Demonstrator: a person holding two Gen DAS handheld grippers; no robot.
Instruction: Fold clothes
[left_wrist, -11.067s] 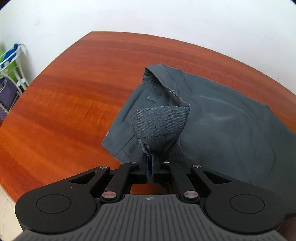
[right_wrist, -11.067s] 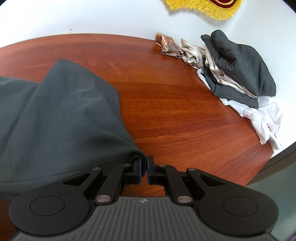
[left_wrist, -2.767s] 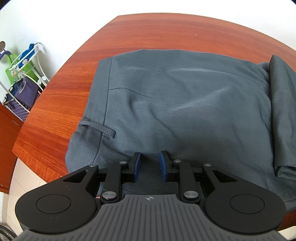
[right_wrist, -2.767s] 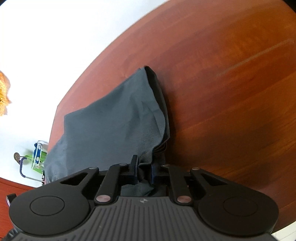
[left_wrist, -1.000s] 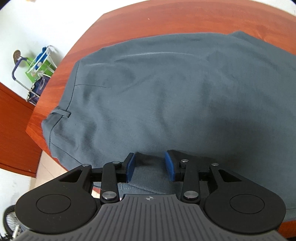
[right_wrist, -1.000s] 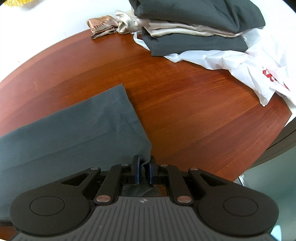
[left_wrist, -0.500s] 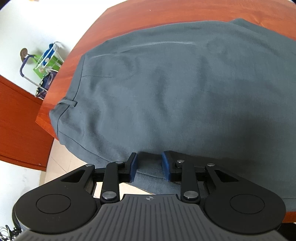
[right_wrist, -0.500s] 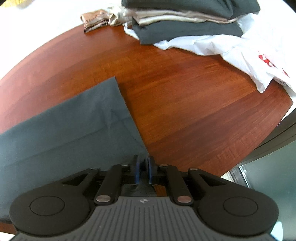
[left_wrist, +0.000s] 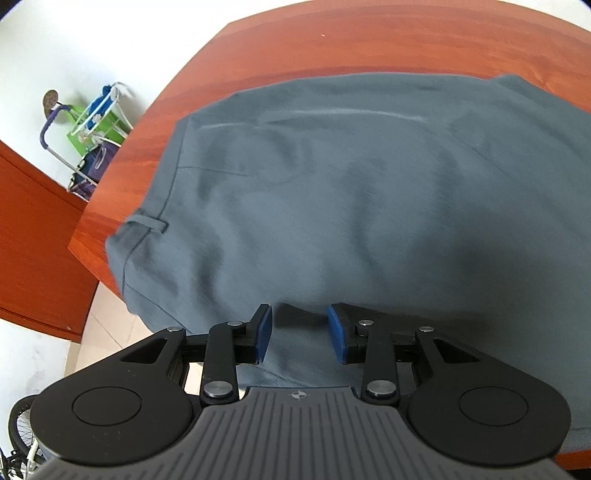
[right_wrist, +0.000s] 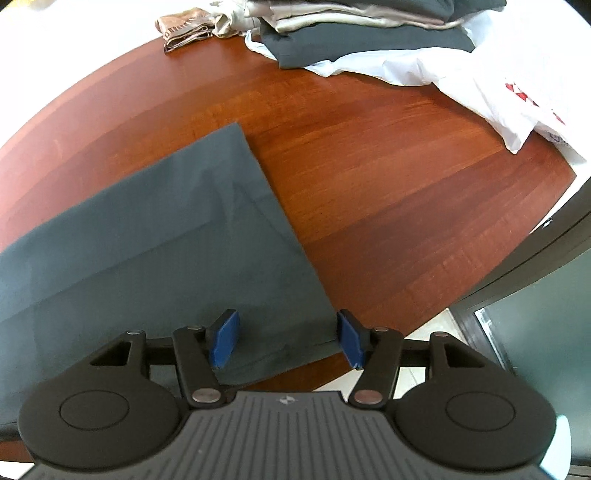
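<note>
Grey trousers (left_wrist: 351, 192) lie spread flat on the red-brown wooden table (left_wrist: 369, 44), the waistband with a belt loop (left_wrist: 147, 223) at the left, hanging a little over the near edge. My left gripper (left_wrist: 300, 332) is open, its jaws apart over the trousers' near edge. In the right wrist view the leg end of the trousers (right_wrist: 184, 251) lies flat with its hem running diagonally. My right gripper (right_wrist: 288, 341) is wide open above the near hem corner and holds nothing.
A stack of folded clothes (right_wrist: 369, 29) on a white plastic bag (right_wrist: 480, 81) sits at the table's far right, with a small brown cloth (right_wrist: 184, 27) beside it. A wire cart (left_wrist: 92, 136) and a wooden cabinet (left_wrist: 33, 236) stand left of the table.
My right gripper has opened and let go of the hem, which now lies flat on the table. My left gripper has opened a little wider and drawn back.
</note>
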